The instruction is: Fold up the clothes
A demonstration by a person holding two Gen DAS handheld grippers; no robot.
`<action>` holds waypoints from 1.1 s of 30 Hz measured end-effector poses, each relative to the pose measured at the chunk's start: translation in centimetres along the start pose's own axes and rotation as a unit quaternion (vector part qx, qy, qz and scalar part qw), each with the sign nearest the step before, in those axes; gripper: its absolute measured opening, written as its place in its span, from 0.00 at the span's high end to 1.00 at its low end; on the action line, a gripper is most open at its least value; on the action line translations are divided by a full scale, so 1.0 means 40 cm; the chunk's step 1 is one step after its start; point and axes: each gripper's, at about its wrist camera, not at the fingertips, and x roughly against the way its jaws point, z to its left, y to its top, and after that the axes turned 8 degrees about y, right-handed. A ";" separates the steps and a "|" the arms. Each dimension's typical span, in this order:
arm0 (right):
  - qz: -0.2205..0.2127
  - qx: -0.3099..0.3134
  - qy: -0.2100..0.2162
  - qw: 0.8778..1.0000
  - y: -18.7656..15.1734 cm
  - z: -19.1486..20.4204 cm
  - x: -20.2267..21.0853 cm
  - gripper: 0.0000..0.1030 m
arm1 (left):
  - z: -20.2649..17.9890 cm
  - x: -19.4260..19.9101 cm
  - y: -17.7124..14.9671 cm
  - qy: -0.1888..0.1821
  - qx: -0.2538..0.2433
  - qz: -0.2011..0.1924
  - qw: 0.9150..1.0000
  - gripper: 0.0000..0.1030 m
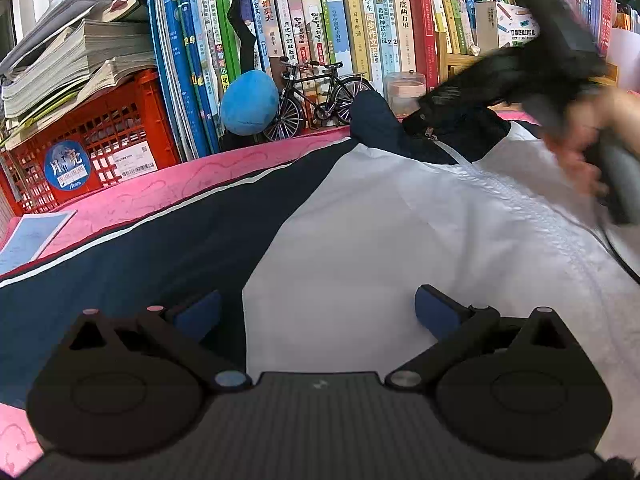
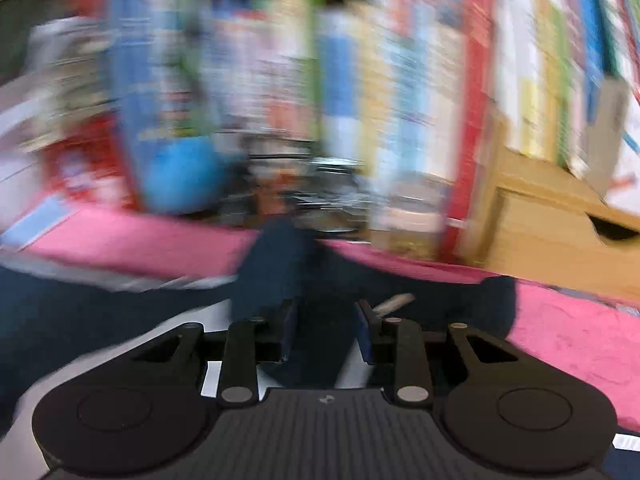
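The left hand-held gripper (image 1: 318, 310) hovers wide open over the jacket (image 1: 360, 216), which lies flat on the pink bench (image 1: 224, 168). The right hand-held gripper (image 2: 327, 330), blurred, seems narrowly parted around the dark collar (image 2: 276, 264). Books (image 1: 360, 28) stand behind.

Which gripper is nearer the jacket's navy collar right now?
Right. The right gripper is at the navy collar, fabric between its fingers. The left gripper hangs open over the white front panel, well below it.

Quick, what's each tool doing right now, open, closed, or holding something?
Left tool: open wide above the navy and white zip-up jacket, holding nothing.
Right tool: part open around navy jacket fabric; grip cannot be told.
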 end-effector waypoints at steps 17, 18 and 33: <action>0.030 0.088 -0.009 0.996 -0.033 0.161 -0.106 0.48 | 0.006 0.001 0.003 -0.002 0.003 0.002 1.000 0.00; 0.028 0.090 -0.010 0.995 -0.035 0.158 -0.108 0.48 | 0.006 0.001 0.004 -0.002 0.003 0.002 1.000 0.00; -0.016 0.047 -0.023 0.999 -0.078 0.085 0.085 0.42 | 0.019 -0.007 0.004 -0.016 0.015 0.008 1.000 0.00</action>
